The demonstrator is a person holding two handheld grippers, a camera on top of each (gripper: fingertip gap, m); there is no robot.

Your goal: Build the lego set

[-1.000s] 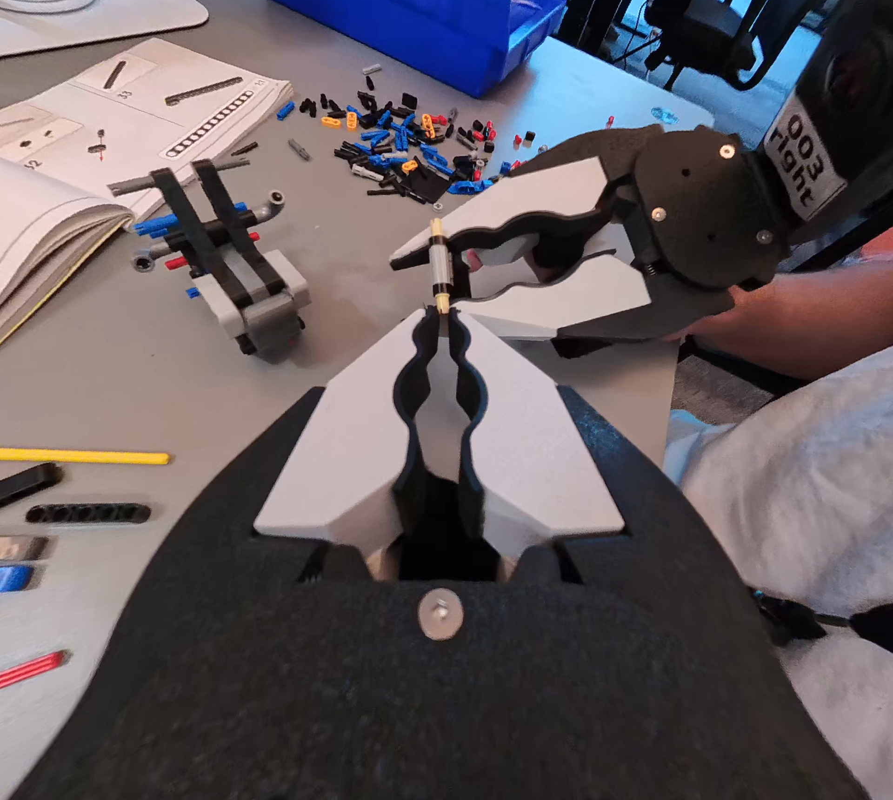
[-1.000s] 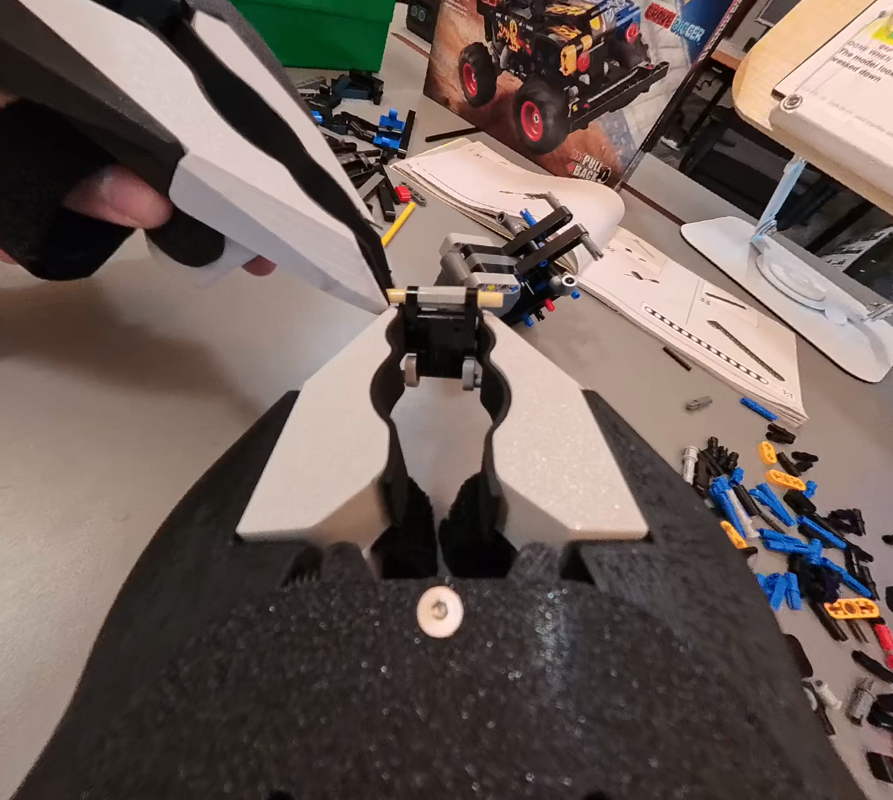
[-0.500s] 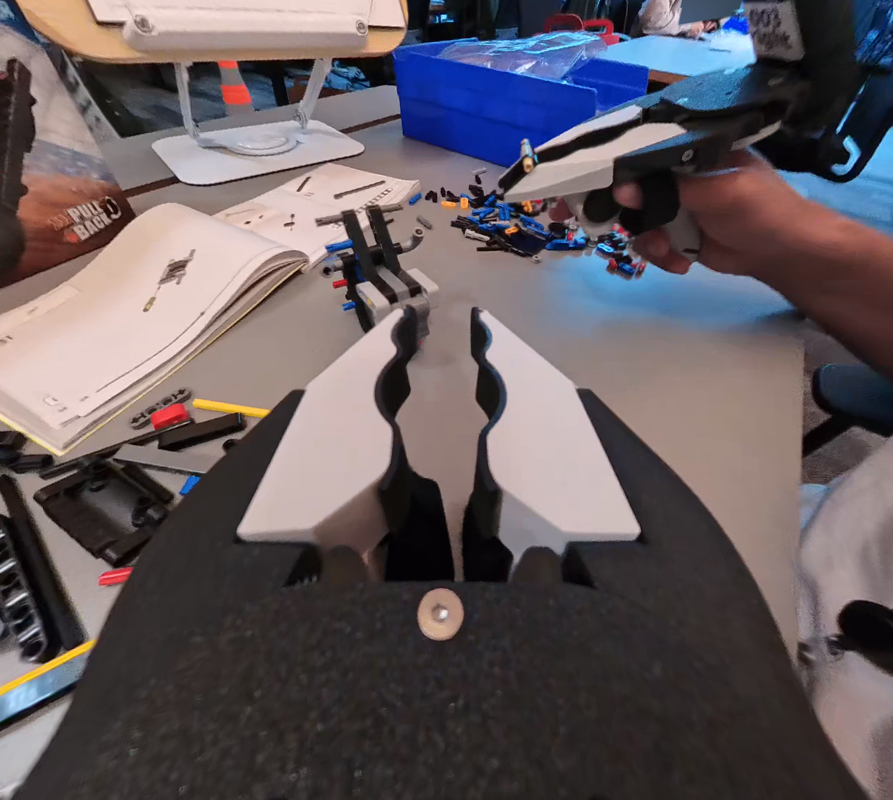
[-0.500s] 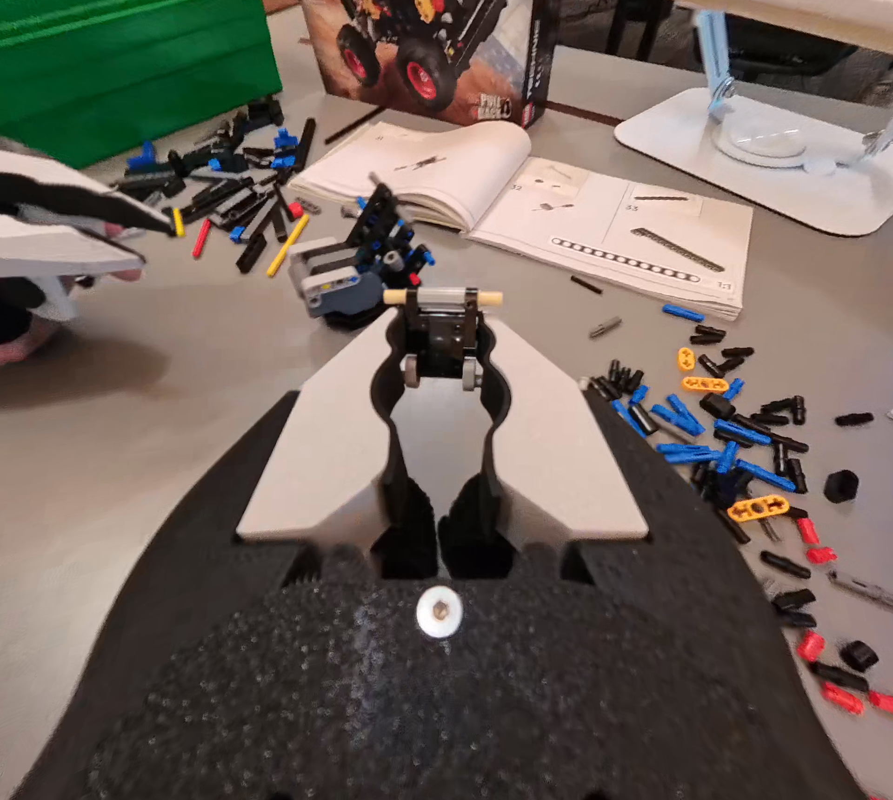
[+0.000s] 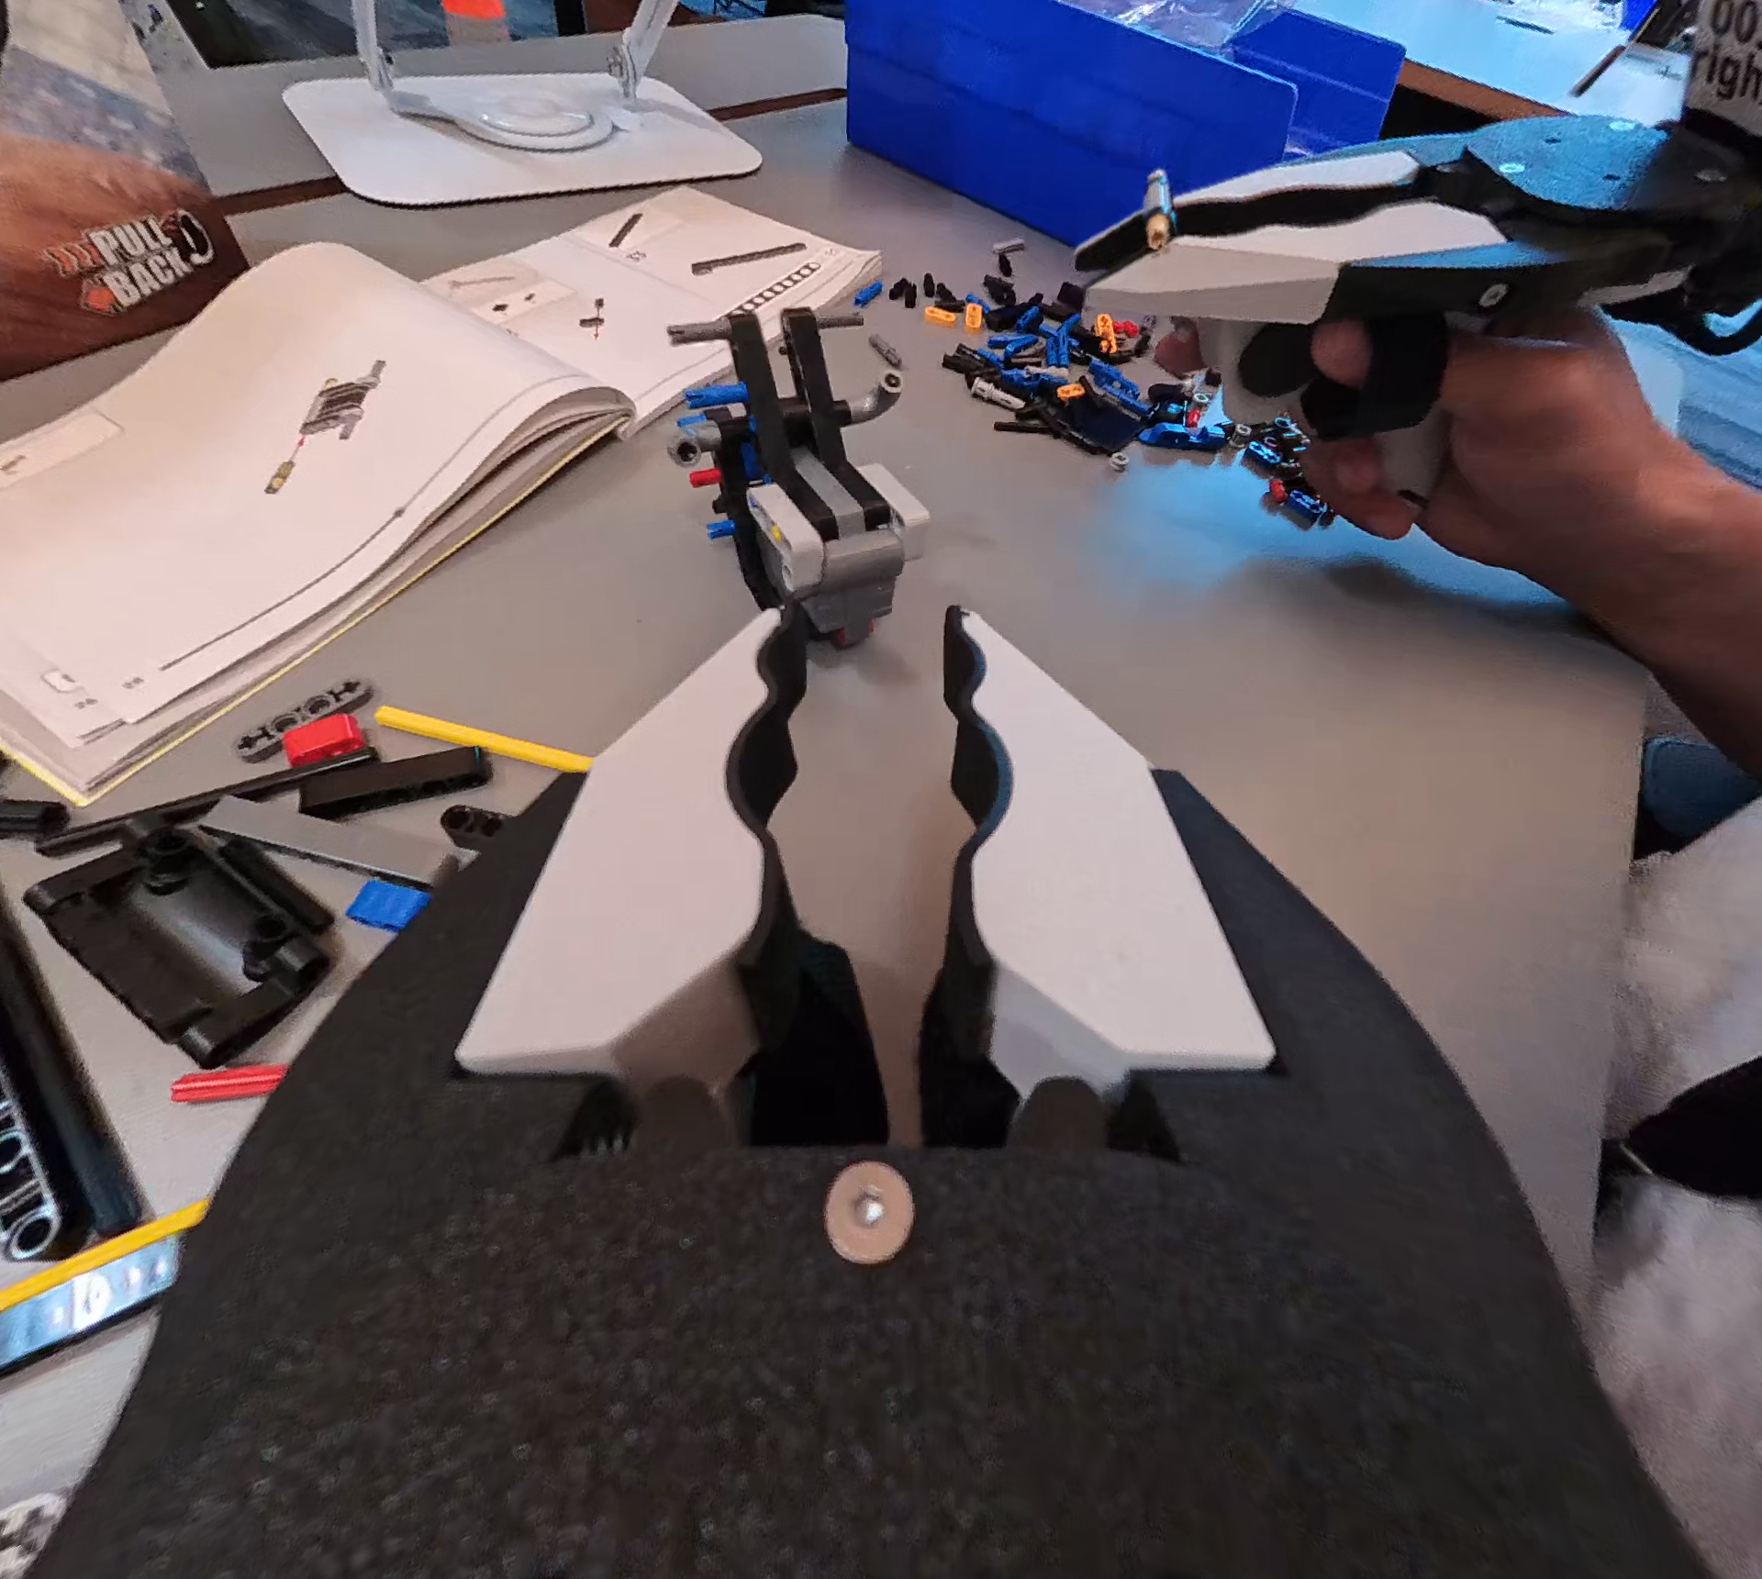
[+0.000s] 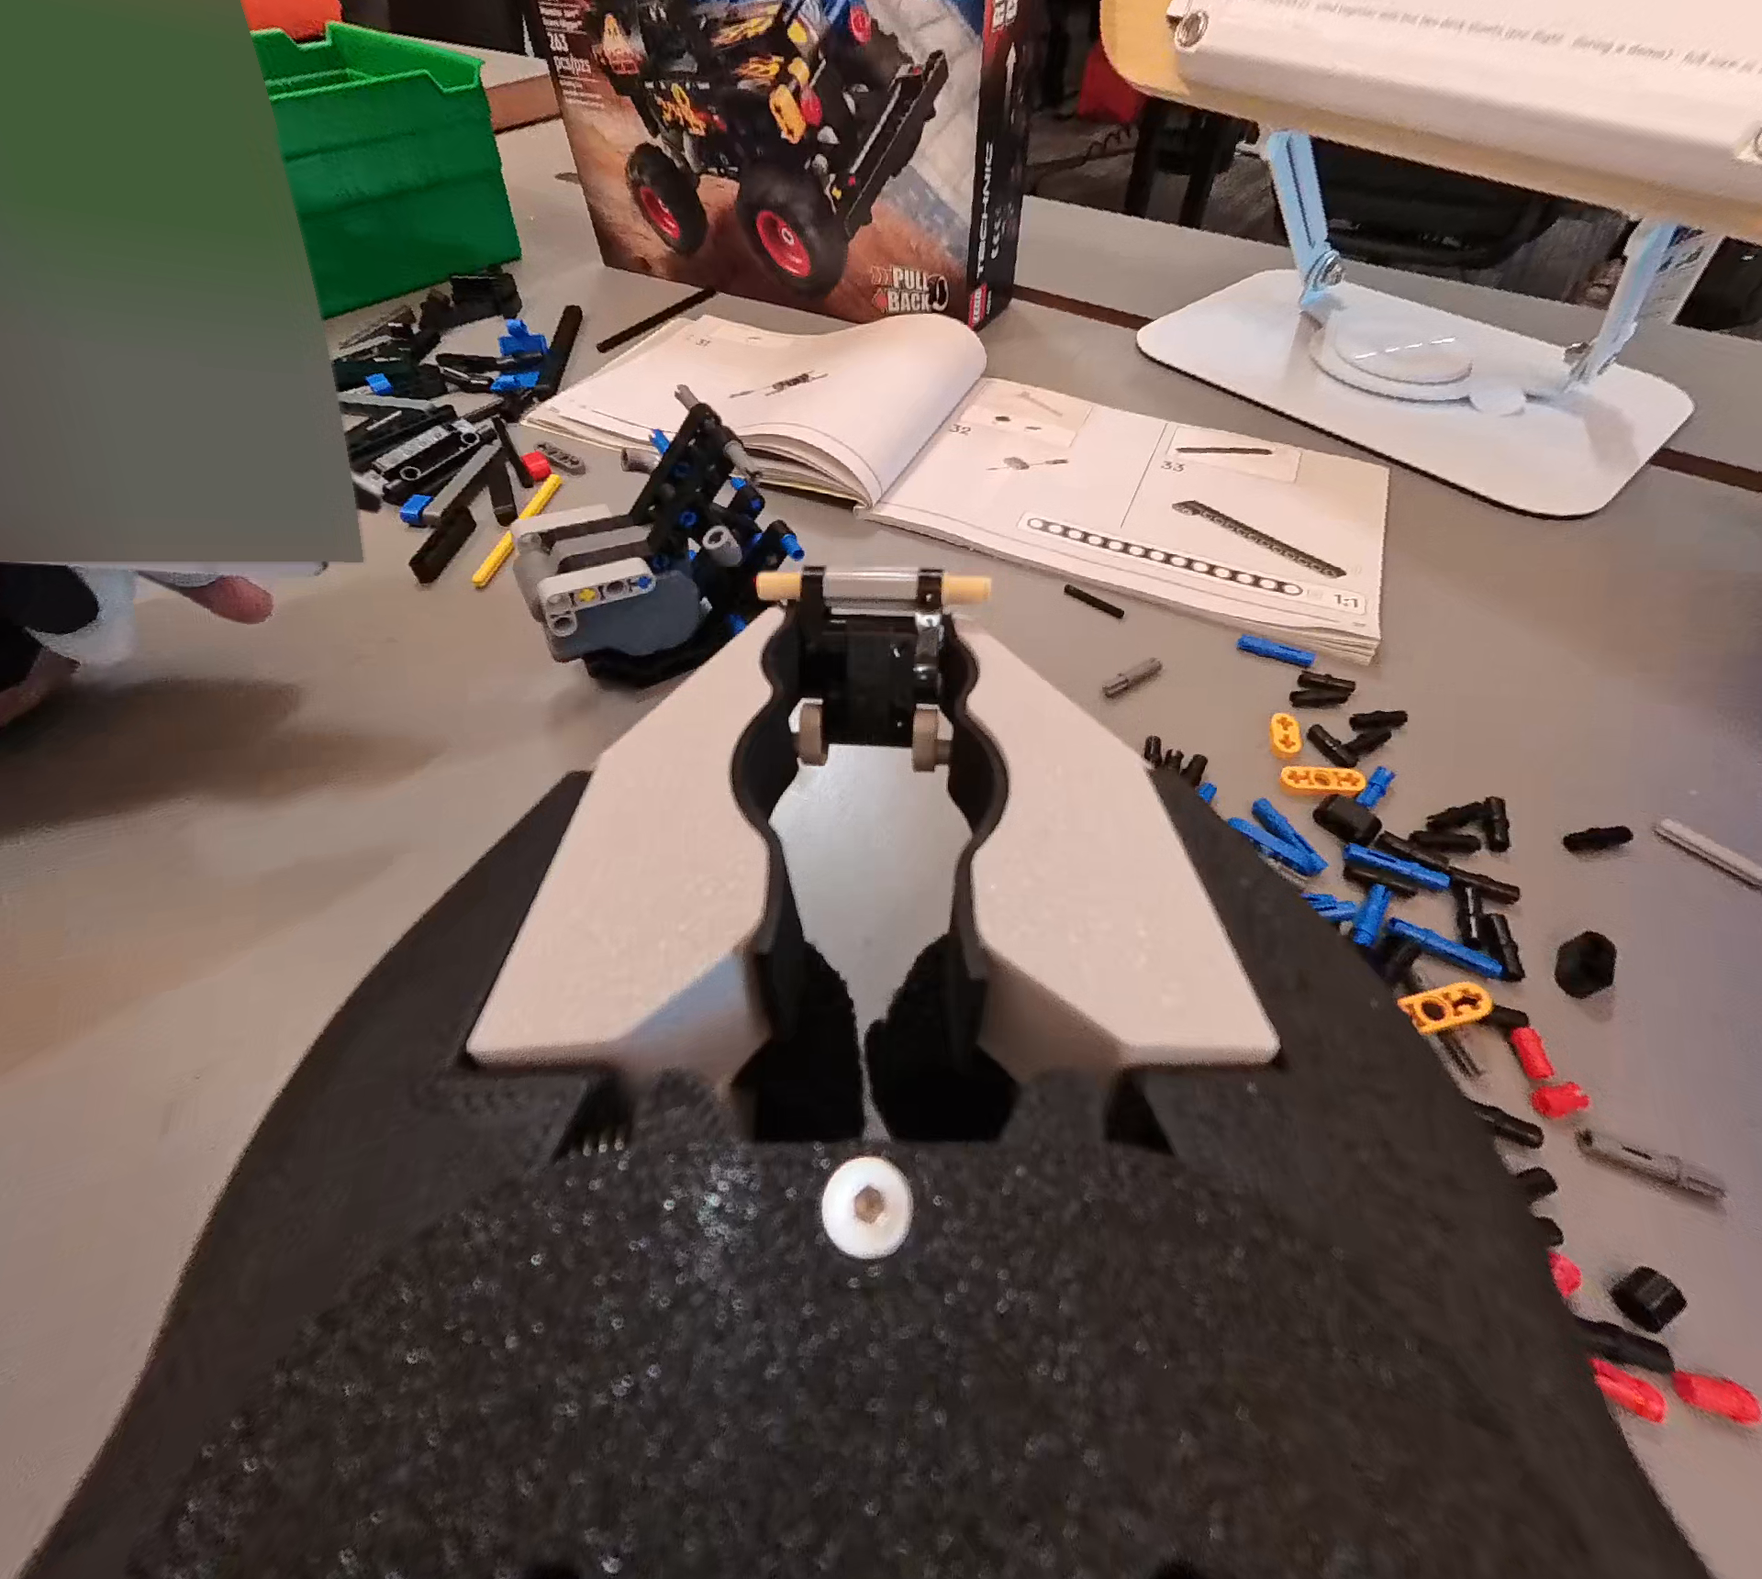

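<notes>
In the right wrist view, the half-built model (image 6: 629, 580) sits on the table (image 6: 238, 818) near the middle. The open booklet (image 6: 953, 466) lies behind it, at about 1 o'clock. The set's box (image 6: 763, 65) stands behind the booklet at 12 o'clock. A bin (image 6: 391, 161) stands left of the box at 10 o'clock. One pile of loose pieces (image 6: 1411, 885) lies at 3 o'clock, another (image 6: 448, 427) at 9 o'clock. A stand (image 6: 1411, 389) sits at 2 o'clock.
</notes>
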